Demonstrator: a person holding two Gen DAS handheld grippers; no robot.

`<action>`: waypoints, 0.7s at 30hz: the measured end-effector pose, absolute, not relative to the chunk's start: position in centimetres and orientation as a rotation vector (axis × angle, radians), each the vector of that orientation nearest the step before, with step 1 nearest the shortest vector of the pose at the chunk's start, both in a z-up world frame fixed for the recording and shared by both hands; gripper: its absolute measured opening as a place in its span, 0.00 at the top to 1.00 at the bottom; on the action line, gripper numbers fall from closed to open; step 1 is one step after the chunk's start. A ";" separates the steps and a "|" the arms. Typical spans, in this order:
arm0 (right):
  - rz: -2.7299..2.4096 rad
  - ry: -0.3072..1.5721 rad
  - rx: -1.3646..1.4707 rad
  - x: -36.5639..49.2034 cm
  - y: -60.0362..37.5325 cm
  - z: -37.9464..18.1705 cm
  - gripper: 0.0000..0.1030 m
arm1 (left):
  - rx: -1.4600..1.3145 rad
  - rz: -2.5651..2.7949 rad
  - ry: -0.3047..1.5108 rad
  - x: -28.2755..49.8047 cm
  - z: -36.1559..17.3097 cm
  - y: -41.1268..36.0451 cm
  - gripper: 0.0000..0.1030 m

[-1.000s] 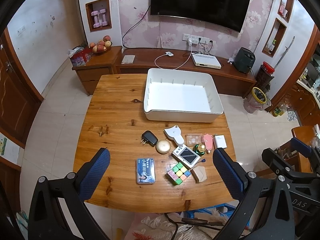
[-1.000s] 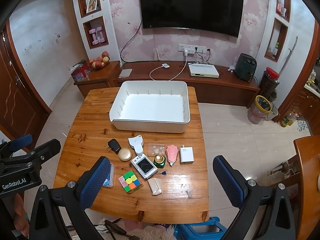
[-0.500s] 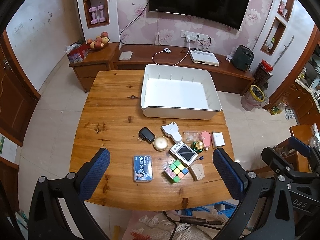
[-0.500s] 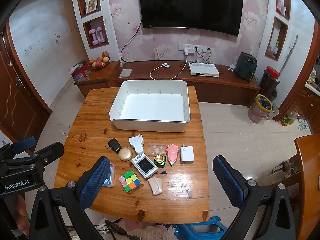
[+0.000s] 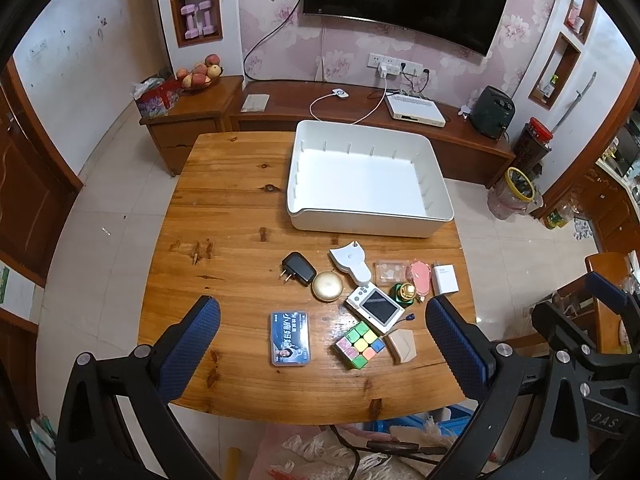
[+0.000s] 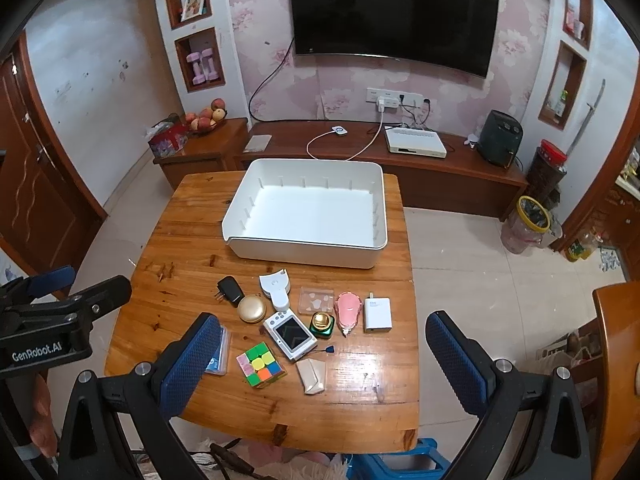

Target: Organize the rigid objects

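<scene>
An empty white bin (image 5: 436, 222) (image 6: 376, 254) stands at the far side of the wooden table (image 5: 224, 208) (image 6: 180, 240). Small objects lie near the front: a blue tin (image 5: 290, 338), a colour cube (image 5: 359, 344) (image 6: 261, 364), a black plug (image 5: 298, 273), a gold disc (image 5: 327, 287), a white handheld console (image 5: 375, 309) (image 6: 293, 336), a white charger (image 6: 376, 314) and a pink item (image 6: 347, 312). My left gripper (image 5: 322, 354) and right gripper (image 6: 322, 354) are both open and empty, held high above the table's front edge.
A low wooden TV cabinet (image 5: 352, 108) with a white box and cables runs behind the table. A wooden chair (image 6: 618, 360) stands to the right. A bin with a yellow rim (image 6: 530, 216) sits on the tiled floor. A blue stool (image 6: 384, 464) is under the front edge.
The left gripper's view has shifted: the table and bin sit a little lower and to the left in it. The right gripper has hardly moved. Nothing on the table has moved.
</scene>
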State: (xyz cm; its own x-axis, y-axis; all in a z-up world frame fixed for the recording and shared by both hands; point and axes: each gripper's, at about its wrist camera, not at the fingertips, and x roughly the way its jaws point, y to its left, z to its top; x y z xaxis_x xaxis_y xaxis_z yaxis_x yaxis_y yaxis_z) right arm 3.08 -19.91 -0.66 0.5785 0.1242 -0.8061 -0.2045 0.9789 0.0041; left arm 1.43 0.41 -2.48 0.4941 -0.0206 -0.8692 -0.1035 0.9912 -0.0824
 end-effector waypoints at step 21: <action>0.364 0.989 -0.178 7.2 -16.9 -6.6 0.04 | -0.163 0.100 1.184 4.8 -10.5 3.9 0.01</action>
State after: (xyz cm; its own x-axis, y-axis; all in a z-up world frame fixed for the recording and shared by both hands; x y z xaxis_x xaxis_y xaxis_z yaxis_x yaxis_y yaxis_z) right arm 7.25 -16.93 -6.63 0.4954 0.2188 -0.8406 -0.3786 0.9254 0.0178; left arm 4.79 3.87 -10.51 0.3747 -0.0080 -0.9271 -0.1626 0.9839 -0.0742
